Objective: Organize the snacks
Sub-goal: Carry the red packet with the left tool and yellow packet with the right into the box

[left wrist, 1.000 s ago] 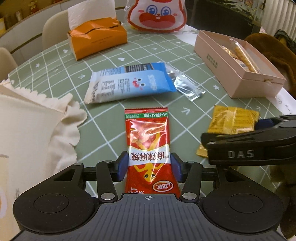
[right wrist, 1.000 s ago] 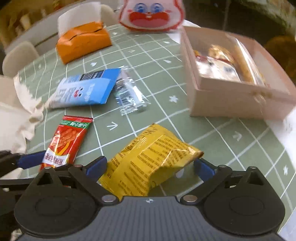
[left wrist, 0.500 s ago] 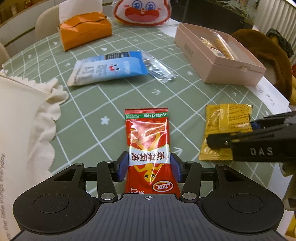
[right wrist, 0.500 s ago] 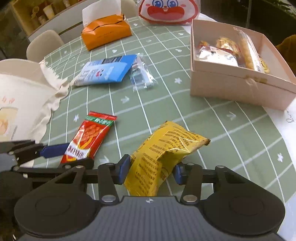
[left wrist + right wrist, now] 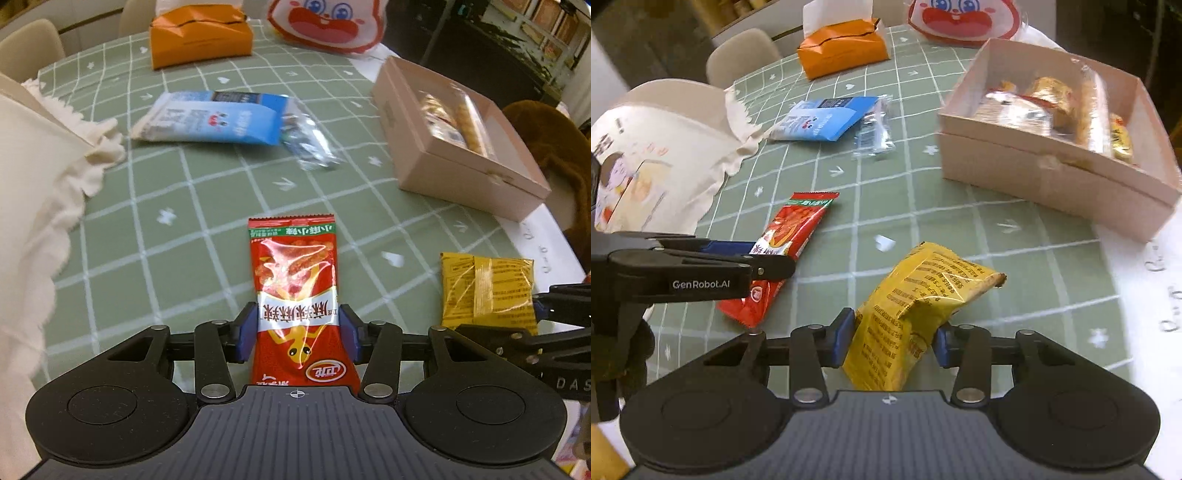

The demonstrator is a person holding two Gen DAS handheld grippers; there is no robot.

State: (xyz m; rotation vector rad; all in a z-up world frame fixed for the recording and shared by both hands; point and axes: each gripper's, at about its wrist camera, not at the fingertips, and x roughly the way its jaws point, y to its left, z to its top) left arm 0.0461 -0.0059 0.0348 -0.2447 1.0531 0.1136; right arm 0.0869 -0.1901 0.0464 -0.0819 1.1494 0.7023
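Note:
My left gripper is shut on a red snack packet and holds it above the green checked tablecloth; it also shows in the right wrist view. My right gripper is shut on a crumpled yellow snack packet, also seen in the left wrist view. An open pink box with several snacks inside stands at the right. A blue snack packet and a small clear packet lie further back.
A cream cloth bag lies at the left. An orange tissue box and a red-and-white cartoon bag stand at the far edge. A brown plush thing sits right of the box. Chairs stand behind the table.
Both grippers have lifted their packets and moved forward and right, toward the pink box. The right gripper closed on the yellow packet within the last second.

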